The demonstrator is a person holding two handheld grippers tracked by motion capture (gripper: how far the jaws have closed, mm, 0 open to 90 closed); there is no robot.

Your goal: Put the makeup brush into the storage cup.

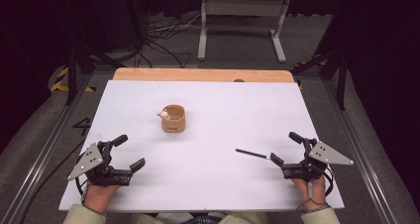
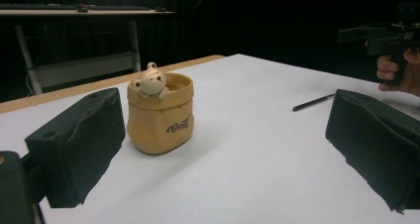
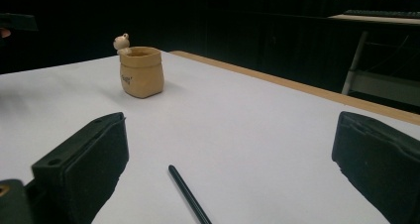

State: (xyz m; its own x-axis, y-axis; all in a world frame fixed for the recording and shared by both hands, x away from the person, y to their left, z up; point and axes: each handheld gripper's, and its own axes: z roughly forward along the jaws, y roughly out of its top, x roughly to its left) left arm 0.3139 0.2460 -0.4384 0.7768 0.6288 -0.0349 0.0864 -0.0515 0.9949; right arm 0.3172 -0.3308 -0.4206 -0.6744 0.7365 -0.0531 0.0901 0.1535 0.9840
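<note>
Nothing appears to have been started yet: both tools rest at the near edge of the white tabletop (image 1: 208, 184) with nothing in them. The left gripper (image 1: 130, 153) sits at the near left corner, its black jaws spread wide and empty, and they frame the tan sack-shaped ceramic pen holder with a small bear peeking over its rim (image 2: 160, 112), which stands upright toward the middle of the tabletop, well apart from either hand. The right gripper (image 1: 286, 148) sits at the near right corner, jaws likewise wide open and gripping nothing. The thin black pen (image 1: 252, 154) lies flat on the tabletop just beside the right gripper's nearer jaw, its far end pointing toward the middle; in the right gripper view it runs up from the bottom edge between the two jaws, untouched. Judging by the layout, the likely work is putting the pen into the holder, so picking it up, carrying it across and dropping it in all remain.
</note>
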